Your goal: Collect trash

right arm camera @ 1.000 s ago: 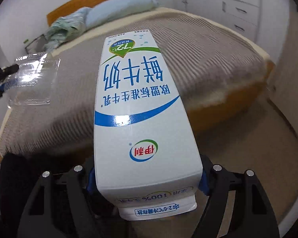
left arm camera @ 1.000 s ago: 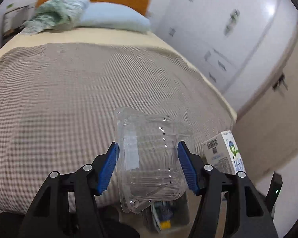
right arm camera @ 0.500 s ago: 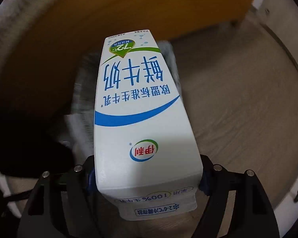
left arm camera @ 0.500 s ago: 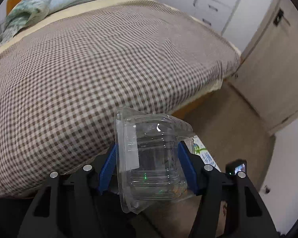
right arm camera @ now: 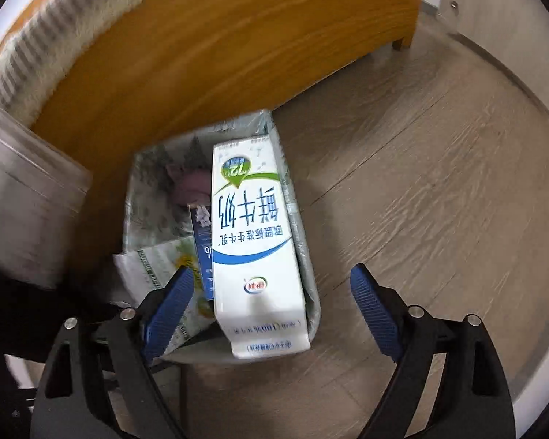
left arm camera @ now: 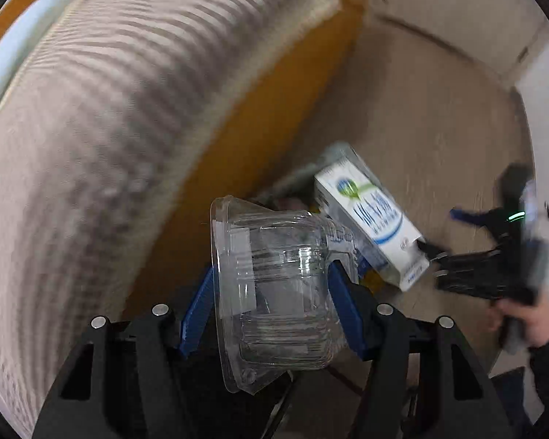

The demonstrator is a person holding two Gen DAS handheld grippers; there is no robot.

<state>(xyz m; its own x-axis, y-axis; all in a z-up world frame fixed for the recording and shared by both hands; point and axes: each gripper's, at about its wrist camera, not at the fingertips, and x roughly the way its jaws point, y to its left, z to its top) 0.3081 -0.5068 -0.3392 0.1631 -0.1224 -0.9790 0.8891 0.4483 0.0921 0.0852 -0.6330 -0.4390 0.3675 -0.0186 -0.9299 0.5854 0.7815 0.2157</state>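
Both grippers have dropped from bed height to the lined trash bin (right arm camera: 300, 241). Right gripper (right arm camera: 274, 307) is opening, its pads clear of the milk carton (right arm camera: 256, 256) lying across that bin. Left gripper (left arm camera: 274, 311) grasps the clear plastic clamshell (left arm camera: 278, 292) just beside the bin, not yet dropped.

A white milk carton (right arm camera: 254, 245) with blue lettering lies tilted in the lined waste bin (right arm camera: 303, 234) by the bed, its base jutting over the rim; a clear plastic clamshell container (left arm camera: 274, 285) hangs pinched between blue pads above it.
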